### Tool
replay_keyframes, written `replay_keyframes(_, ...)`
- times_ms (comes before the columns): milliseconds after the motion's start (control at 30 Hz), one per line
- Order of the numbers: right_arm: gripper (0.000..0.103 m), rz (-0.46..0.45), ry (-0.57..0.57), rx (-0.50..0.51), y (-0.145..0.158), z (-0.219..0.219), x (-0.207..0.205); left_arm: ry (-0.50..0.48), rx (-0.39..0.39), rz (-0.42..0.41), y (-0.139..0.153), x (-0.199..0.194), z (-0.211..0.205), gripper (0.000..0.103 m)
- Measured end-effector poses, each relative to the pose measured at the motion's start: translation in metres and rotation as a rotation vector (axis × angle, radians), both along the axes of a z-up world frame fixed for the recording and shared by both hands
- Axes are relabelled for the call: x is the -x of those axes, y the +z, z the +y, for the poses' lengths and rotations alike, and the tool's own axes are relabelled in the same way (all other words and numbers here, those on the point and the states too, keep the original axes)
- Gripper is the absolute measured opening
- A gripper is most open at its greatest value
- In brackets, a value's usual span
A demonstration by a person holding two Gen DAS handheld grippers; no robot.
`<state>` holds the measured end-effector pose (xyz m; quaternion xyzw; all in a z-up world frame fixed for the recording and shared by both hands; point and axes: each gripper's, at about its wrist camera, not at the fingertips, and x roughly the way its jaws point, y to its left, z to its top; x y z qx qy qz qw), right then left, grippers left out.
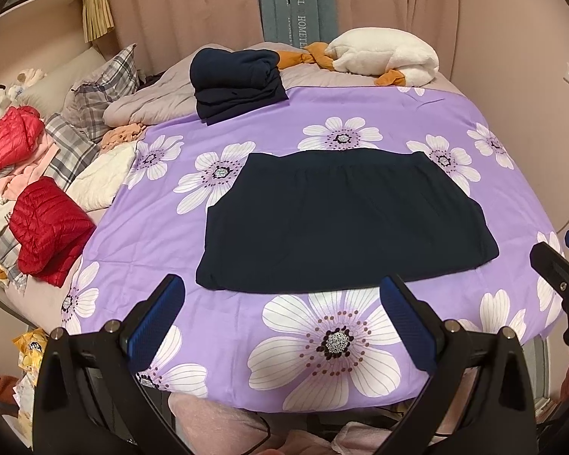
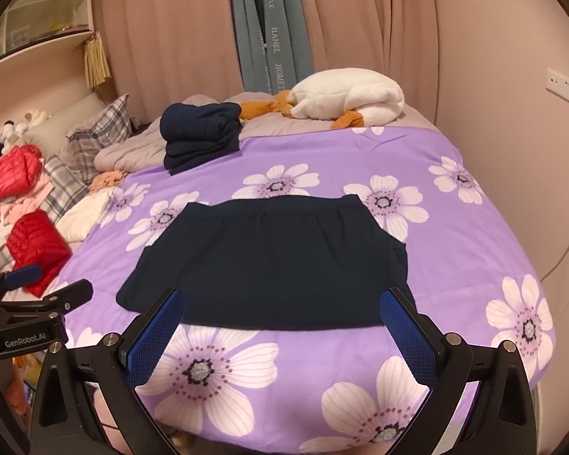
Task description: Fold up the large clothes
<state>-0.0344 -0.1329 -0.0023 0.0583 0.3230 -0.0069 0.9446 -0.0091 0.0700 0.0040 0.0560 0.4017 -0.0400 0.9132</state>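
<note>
Left gripper [image 1: 280,318], right gripper [image 2: 280,326]: both spread wide, empty, poised at 6 o'clock of garment [image 1: 341,220]. Mid-fold, seemingly; next, pinch near hem corners.

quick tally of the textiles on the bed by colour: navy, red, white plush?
Navy: 2 (flat garment, folded stack)
Red: 2 (near jacket, far jacket)
White plush: 1 (goose toy)
Total: 5
</note>
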Motion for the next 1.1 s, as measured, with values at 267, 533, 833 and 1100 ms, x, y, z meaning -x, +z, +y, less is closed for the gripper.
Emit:
replay_keyframes(267, 0.102, -0.005, -0.003, 0.003, 0.0019, 0.0002, 0.0018, -0.008, -0.01, -0.002, 0.0013, 0.0016, -0.0022, 0.103)
replay_keyframes(533, 0.102, -0.004, -0.008, 0.009, 0.0019, 0.0009, 0.0012, -0.016, -0.015, -0.013, 0.0013, 0.0021, -0.0031, 0.103)
replay_keyframes(833, 0.102, 0.001, -0.009, 0.007, 0.0005, 0.0032, 0.0004, -0.019, -0.013, -0.01, 0.0013, 0.001, -0.0033, 0.103)
replay_keyframes(1100, 0.102, -0.003, -0.013, 0.008, 0.0001, 0.0042, 0.0011, -0.018, -0.016, -0.011, 0.0019, 0.0007, -0.0032, 0.103)
